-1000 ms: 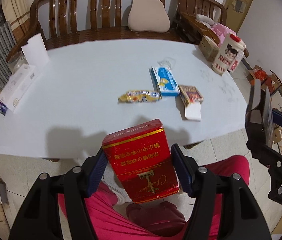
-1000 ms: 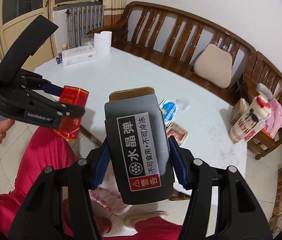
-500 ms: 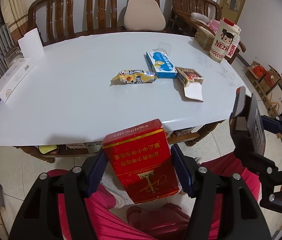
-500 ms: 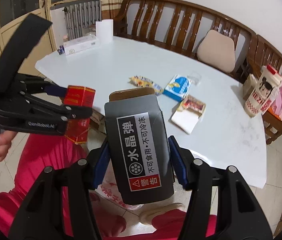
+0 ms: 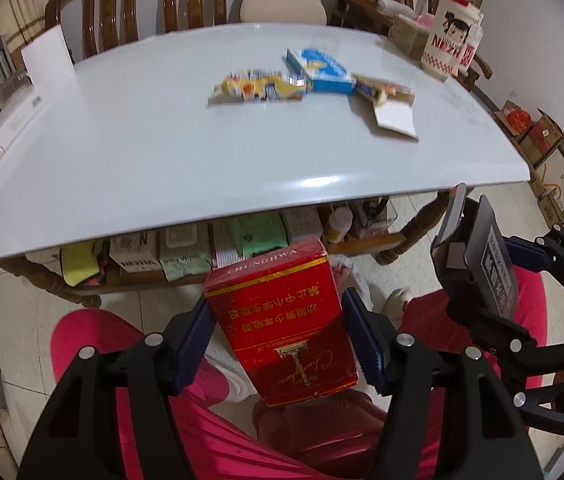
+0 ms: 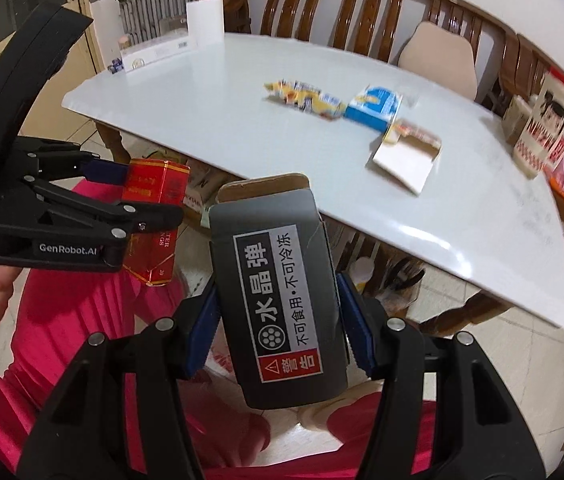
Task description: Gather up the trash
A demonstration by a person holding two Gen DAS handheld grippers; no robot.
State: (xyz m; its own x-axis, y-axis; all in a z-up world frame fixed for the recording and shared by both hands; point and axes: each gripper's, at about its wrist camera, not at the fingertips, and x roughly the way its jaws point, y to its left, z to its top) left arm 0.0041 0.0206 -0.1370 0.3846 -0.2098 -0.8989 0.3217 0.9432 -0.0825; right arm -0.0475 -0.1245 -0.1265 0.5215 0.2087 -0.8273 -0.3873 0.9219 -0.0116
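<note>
White and glossy, the worktop (image 5: 129,152) fills the upper half of both wrist views, with a slatted wooden bench (image 6: 362,4) behind it. We find the left claw (image 5: 277,324) clamped on a red cigarette pack (image 5: 282,320), its blue pads pressing both sides of the pack. It hangs below the near worktop edge, over the person's pink-clad legs (image 5: 93,344). The right claw (image 6: 277,312) grips a grey carton (image 6: 277,296) with a white label and a red warning panel, likewise short of the worktop edge. In the right wrist view the left claw (image 6: 153,204) sits just to the left of the grey carton, apart from it.

Ahead of both claws, well up the worktop, we note three items in a loose row: a yellow snack wrapper (image 5: 257,88), a blue box (image 5: 322,70) touching its right end, and an opened small carton (image 5: 390,104) beside that. Motion blur softens their printing. A shelf (image 5: 185,252) under the worktop, ahead of the left claw, holds assorted packets.
</note>
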